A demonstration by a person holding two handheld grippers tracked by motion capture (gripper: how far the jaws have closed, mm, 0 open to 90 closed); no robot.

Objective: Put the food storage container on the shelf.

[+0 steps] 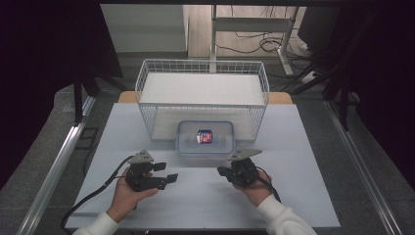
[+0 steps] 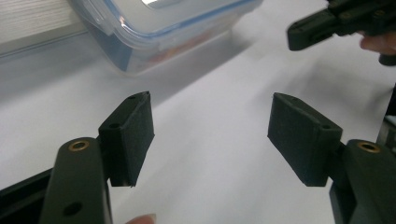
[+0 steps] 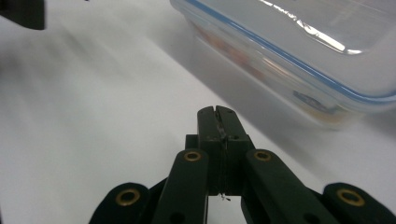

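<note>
The clear lidded box (image 1: pixel 205 138) sits at the table's (image 1: pixel 303 147) centre, just in front of the wire basket (image 1: pixel 202 93). At 7 o'clock from it, the left gripper (image 1: pixel 166 172) has its jaws parted, nothing between them. At 5 o'clock, the right gripper (image 1: pixel 223 171) is clenched, pads together, empty.

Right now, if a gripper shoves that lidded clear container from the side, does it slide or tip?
Probably slides: the container is low and wide, sitting flat on the smooth white table. Likely rigid plastic, so it shouldn't flex. Probably light, with one small packet inside. Its glossy walls may be slippery to pinch.
</note>
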